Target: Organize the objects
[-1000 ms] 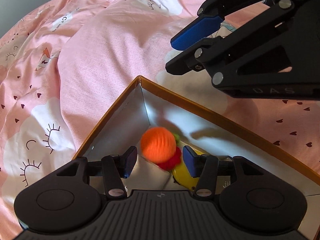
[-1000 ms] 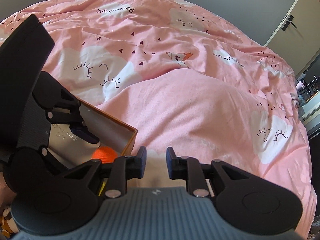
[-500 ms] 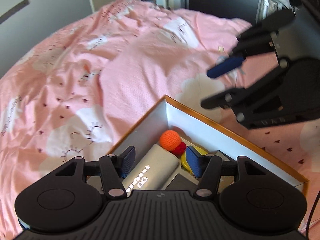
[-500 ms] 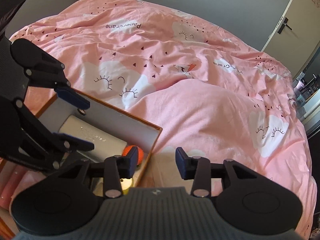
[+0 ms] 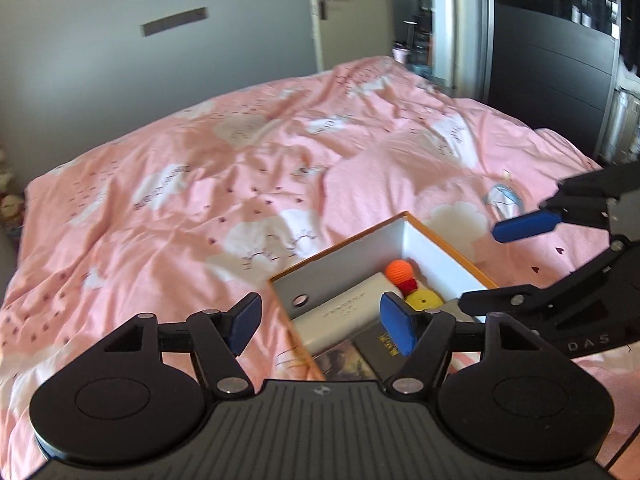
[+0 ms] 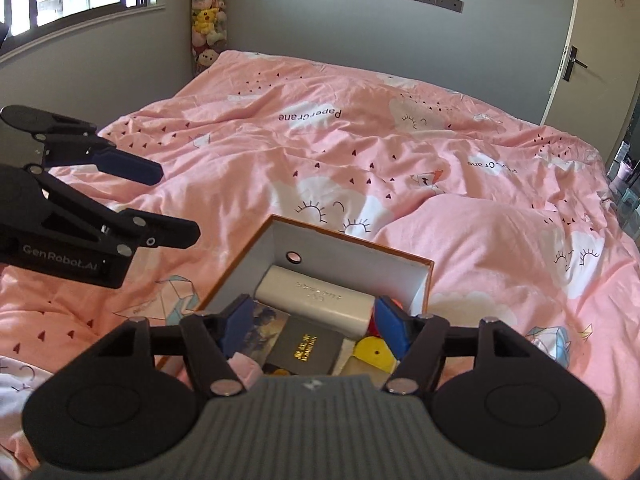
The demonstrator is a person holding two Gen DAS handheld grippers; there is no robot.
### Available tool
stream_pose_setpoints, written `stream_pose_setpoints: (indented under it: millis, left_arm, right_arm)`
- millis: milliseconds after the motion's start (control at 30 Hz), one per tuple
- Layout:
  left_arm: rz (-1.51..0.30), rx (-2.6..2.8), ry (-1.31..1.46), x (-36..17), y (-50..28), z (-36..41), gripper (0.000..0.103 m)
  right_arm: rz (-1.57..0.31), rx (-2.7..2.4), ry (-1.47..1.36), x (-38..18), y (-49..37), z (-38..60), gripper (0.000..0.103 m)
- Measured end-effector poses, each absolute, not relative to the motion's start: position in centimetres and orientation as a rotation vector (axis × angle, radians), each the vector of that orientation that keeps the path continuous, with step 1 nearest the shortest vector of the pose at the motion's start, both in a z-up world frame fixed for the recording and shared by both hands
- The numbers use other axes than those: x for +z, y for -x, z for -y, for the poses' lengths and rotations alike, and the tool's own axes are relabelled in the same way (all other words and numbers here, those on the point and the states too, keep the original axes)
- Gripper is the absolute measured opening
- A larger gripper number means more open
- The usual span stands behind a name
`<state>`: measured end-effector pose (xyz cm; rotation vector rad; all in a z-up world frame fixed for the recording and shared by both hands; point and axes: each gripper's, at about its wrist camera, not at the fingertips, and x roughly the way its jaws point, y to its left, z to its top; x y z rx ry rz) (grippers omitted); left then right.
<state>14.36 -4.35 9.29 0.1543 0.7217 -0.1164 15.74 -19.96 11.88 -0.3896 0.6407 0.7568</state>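
An orange-rimmed box with white walls (image 5: 436,240) (image 6: 344,256) lies on the pink bed. Inside are a white oblong case (image 5: 344,312) (image 6: 316,296), an orange knitted ball (image 5: 399,269), a red piece (image 5: 408,286), a yellow disc (image 5: 424,300) (image 6: 374,354), a black booklet (image 6: 306,346) and a picture card (image 6: 264,330). My left gripper (image 5: 322,324) is open and empty above the box's near left corner. My right gripper (image 6: 314,326) is open and empty above the box's near end; it also shows in the left wrist view (image 5: 496,268).
A pink duvet (image 5: 200,200) with cloud prints covers the bed around the box. Grey walls, a door (image 6: 592,52) and a hanging column of plush toys (image 6: 208,12) stand beyond the bed. A dark wardrobe (image 5: 552,60) is at the right.
Both grippers have pulled back and up from the box and opened wider. The orange ball, near my left fingers a second ago, lies in the box's far corner.
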Motion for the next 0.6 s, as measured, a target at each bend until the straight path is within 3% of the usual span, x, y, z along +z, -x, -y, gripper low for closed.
stream_pose_setpoints:
  millis: [167,267,600]
  left_arm:
    - [-0.669,-0.045,-0.141,10.4,-10.0,2.9,0.091]
    - [-0.621,0.006,-0.1,10.6,-7.6,2.2,0.093]
    - [-0.481,0.086,0.006,7.3,-1.5,2.0,0.095]
  right_arm:
    - [-0.566,0.766,0.318,12.5,-11.3,20.2,0.071]
    - [-0.494,0.743,0.283,12.7,-8.7,20.6,0.089]
    - [-0.359,0.638,0.166,9.6,-2.9,22.0,0.093]
